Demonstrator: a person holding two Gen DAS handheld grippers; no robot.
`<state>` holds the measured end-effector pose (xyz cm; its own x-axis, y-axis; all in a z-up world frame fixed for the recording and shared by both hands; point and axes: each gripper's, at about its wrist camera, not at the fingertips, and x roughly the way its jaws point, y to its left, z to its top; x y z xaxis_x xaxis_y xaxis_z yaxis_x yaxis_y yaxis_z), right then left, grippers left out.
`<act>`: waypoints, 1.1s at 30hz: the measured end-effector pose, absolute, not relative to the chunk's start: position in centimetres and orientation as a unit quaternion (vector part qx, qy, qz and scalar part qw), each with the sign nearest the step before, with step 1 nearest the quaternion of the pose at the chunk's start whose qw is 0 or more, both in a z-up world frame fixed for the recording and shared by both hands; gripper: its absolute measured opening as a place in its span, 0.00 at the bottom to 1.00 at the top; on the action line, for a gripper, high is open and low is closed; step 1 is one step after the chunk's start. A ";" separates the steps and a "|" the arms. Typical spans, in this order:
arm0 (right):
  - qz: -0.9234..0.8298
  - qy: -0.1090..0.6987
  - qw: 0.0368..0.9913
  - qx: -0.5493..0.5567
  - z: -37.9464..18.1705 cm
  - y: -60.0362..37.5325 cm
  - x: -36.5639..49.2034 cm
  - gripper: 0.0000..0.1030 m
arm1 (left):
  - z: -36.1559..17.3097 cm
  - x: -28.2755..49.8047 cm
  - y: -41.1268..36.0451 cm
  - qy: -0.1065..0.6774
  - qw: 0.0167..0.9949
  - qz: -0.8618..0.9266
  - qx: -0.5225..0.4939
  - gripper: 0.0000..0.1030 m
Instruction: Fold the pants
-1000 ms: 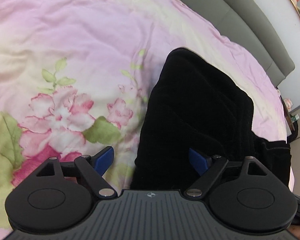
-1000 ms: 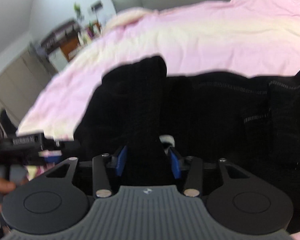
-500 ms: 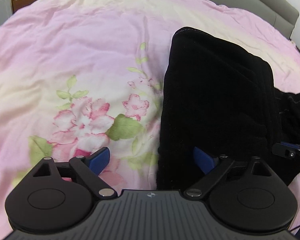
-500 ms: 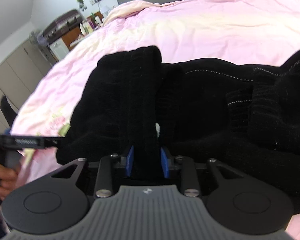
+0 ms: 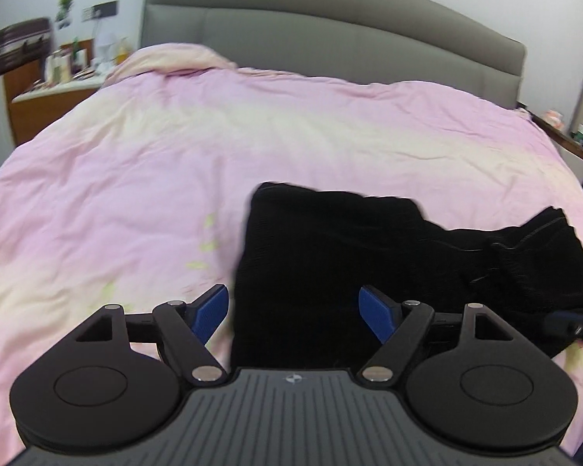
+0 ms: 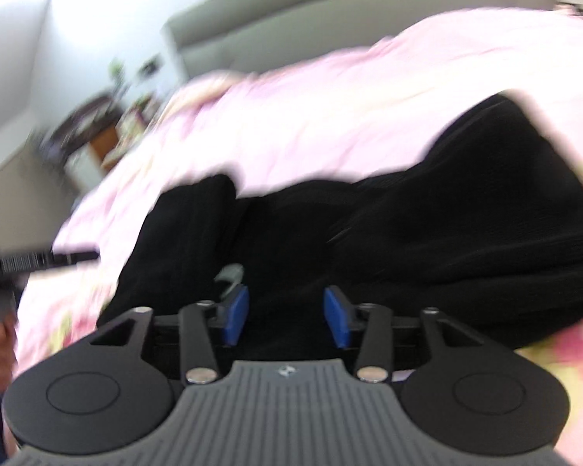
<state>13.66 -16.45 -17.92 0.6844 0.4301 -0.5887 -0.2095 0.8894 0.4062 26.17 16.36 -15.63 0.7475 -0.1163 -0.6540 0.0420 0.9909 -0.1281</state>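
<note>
We see a pink duvet [image 5: 175, 163], grey headboard [image 5: 330, 39] behind it, cluttered dresser [image 5: 54, 89] left, nightstand [image 5: 571, 136] right.

even, soft indoor light in both views, no hard shadows. the left wrist view is fairly sharp, with its edges bowed by the fisheye lens. the right wrist view is smeared by motion blur, and the pink floral quilt [image 6: 330, 124] glares almost white there.
</note>
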 end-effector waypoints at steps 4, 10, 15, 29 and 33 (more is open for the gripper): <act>0.115 0.326 0.920 0.184 -16.0 -21.8 12.7 0.52 | -16.3 27.5 12.0 0.341 0.935 -0.088 -0.030 0.87; -0.003 0.328 0.926 0.187 -15.4 -27.2 13.4 0.67 | -17.6 28.6 9.3 0.374 0.923 -0.092 -0.014 0.88; -0.082 0.365 0.889 0.266 -17.7 -30.3 15.3 0.67 | -17.9 28.4 8.0 0.374 0.922 -0.104 0.002 0.89; -0.040 0.429 0.837 0.338 -23.6 -29.2 19.1 0.78 | -22.2 29.6 2.7 0.414 0.891 -0.127 0.133 1.00; -0.046 0.399 0.823 0.402 -23.7 -30.9 18.2 0.71 | -19.4 28.9 3.6 0.389 0.909 -0.122 0.083 0.97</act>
